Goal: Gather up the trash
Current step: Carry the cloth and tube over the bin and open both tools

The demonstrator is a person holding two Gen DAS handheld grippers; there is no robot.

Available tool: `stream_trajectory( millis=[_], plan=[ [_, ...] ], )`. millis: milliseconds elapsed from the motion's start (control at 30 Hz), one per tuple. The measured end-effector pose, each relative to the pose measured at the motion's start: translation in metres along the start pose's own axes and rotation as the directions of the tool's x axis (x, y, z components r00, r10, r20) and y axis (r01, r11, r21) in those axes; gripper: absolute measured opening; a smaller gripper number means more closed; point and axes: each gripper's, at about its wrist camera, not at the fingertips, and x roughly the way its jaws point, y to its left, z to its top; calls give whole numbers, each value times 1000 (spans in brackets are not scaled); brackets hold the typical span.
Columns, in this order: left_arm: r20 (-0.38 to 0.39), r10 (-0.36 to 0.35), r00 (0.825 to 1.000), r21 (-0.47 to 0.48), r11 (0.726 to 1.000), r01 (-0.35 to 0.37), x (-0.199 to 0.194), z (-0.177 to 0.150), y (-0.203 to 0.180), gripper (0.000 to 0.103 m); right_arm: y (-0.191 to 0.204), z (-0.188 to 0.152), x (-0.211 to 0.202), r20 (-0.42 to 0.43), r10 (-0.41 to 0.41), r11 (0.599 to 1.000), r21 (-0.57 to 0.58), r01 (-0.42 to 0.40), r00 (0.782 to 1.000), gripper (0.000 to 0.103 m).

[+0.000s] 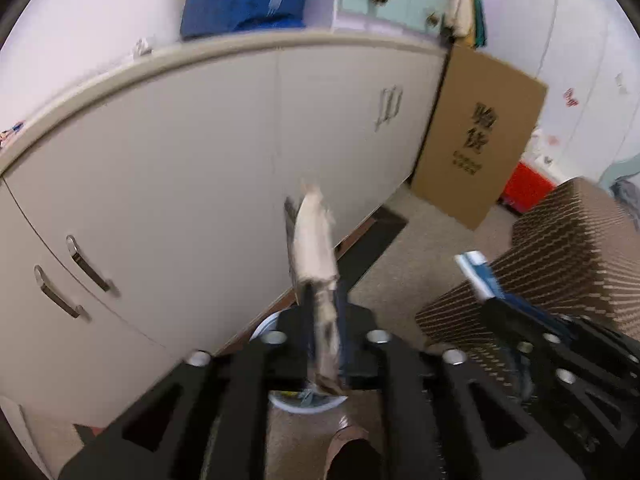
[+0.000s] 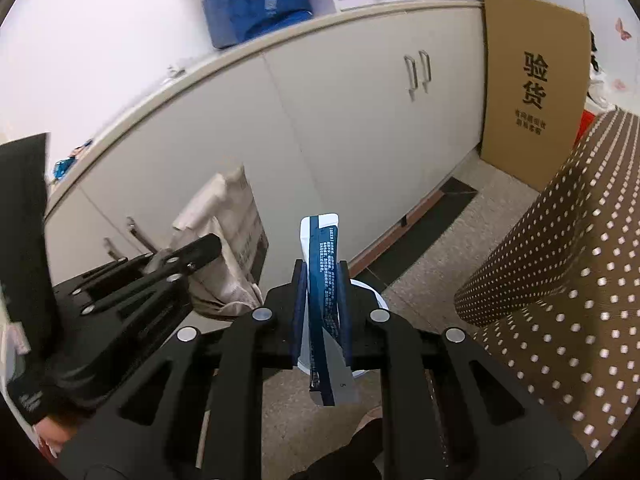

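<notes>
In front of the grey cabinet [image 2: 320, 120], the left gripper [image 1: 323, 312] clamps a crumpled beige paper bag [image 1: 314, 236]; beside it, the right gripper [image 2: 322, 300] pinches a flattened blue-and-white carton [image 2: 322, 264], both above a white bin [image 2: 372, 292].

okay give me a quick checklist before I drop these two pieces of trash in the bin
1. Left gripper shut on the beige wrapper: ok.
2. Right gripper shut on the blue packet: ok.
3. Bin in sight below the grippers: ok, only a bit of white rim shows.
4. Grippers centred over the bin opening: cannot tell.
5. Room left in the bin: cannot tell, inside hidden.
6. Clear of the cabinet and dotted seat: ok.
</notes>
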Motion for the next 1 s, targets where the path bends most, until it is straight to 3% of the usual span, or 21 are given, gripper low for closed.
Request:
stream_trajectory(
  millis=[33, 67, 200, 667, 1000],
  plan=[
    [-17, 4, 1000, -9, 1000, -4, 6, -1, 2, 53, -2, -1, 4, -4, -4, 1000, 6, 4, 1000, 15],
    [-21, 11, 1000, -16, 1000, -12, 9, -3, 3, 59, -2, -2, 6, -8, -5, 1000, 8, 5, 1000, 15],
    [-25, 19, 999, -28, 999, -20, 12, -13, 7, 65, -3, -7, 15, -25, -8, 1000, 12, 8, 1000, 15],
    [-15, 7, 1000, -33, 999, -7, -5, -24, 15, 72, 6, -11, 14, -31, -3, 1000, -4, 2, 1000, 15],
    [1, 43, 999, -106, 994, -42, -9, -22, 45, 77, 15, -3, 23, -2, 22, 1000, -15, -22, 1000, 17]
  ],
)
